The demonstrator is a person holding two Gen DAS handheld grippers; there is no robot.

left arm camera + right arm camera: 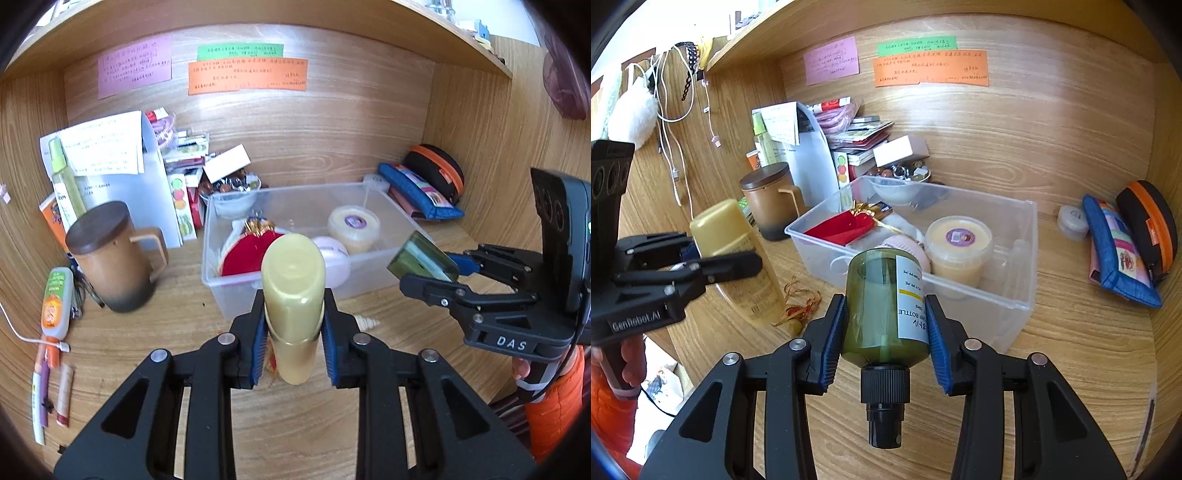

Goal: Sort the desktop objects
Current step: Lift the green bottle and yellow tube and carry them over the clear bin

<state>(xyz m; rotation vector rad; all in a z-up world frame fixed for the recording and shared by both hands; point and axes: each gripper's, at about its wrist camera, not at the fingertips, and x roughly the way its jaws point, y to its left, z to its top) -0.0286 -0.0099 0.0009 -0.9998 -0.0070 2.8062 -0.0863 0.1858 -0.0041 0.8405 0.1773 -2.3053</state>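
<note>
My left gripper [293,325] is shut on a yellow bottle [293,291], held just in front of the clear plastic bin [397,218]. It also shows in the right wrist view [738,254]. My right gripper [884,325] is shut on a green pump bottle [882,310], pump end toward the camera, close to the bin's near wall [1001,299]. The green bottle also shows in the left wrist view [423,260]. The bin holds a cream tub [958,247], a red item [838,229] and a pink round item [332,258].
A brown lidded mug [110,254] stands left of the bin. Papers and boxes [122,166] are stacked at the back left. A blue pouch [1115,251] and a black-orange case [1148,225] lie at the right wall. Tubes and pens [55,299] lie at the far left.
</note>
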